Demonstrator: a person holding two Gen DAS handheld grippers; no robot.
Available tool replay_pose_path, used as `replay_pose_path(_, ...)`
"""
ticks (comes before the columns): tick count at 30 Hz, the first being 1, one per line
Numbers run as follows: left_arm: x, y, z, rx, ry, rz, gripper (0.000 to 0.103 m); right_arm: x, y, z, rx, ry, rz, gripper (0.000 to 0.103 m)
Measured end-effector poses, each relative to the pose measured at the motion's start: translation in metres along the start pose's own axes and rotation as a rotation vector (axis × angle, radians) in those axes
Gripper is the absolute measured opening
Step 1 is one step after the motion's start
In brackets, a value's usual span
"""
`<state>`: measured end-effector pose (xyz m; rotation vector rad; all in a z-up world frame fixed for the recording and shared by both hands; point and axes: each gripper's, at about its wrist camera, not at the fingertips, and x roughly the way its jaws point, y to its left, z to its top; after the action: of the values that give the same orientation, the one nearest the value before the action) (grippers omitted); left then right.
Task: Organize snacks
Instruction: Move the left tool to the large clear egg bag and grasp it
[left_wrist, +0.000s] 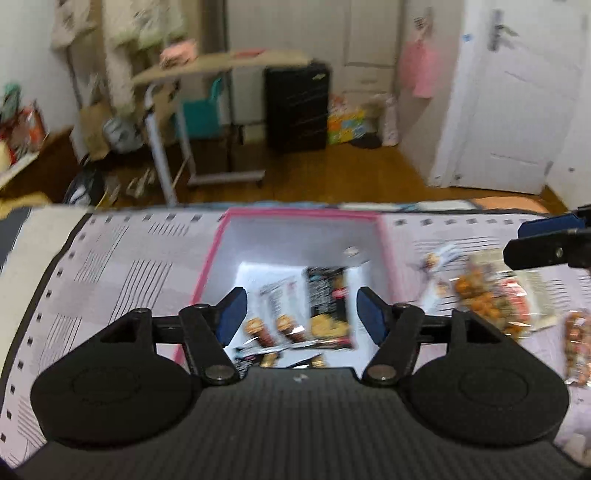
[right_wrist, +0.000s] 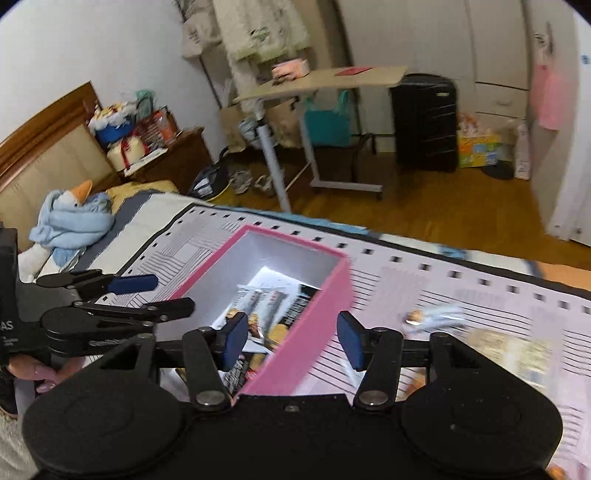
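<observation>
Soft indoor light, motion blur, fisheye-warped edges

The only legible lettering is "AS", white on a black device body (right_wrist: 8, 325) left of the pink-walled open box (right_wrist: 328, 295). Print on the snack packets (right_wrist: 258, 314) inside that box is too blurred to read.

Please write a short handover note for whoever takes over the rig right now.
Left gripper: open, empty, above the pink box.
Right gripper: open, empty, over the box's near right wall.
Done: several snack packets lie inside the box.
Left: snacks still on the mat right of the box, a white packet, a clear bag of orange snacks and another bag at the frame edge. Move these into the box.
</observation>
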<state>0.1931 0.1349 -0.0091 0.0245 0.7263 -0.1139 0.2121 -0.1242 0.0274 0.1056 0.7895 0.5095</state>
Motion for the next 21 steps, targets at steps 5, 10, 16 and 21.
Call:
replay_pose_path(5, -0.036, -0.045, 0.014, 0.035, -0.043, -0.112, 0.076, -0.038, -0.026, -0.017, 0.028, -0.02, -0.031, 0.066)
replay_pose_path(10, -0.037, -0.095, 0.012, 0.065, -0.057, -0.205, 0.087, -0.035, -0.059, -0.036, 0.089, -0.015, -0.037, 0.066)
replay_pose_path(16, 0.006, -0.132, -0.001, -0.007, 0.006, -0.278, 0.089, -0.005, -0.098, -0.06, 0.098, -0.017, -0.053, 0.066)
replay_pose_path(21, 0.057, -0.144, -0.015, -0.092, 0.062, -0.316, 0.086, 0.022, -0.111, -0.084, -0.091, 0.023, -0.113, 0.066)
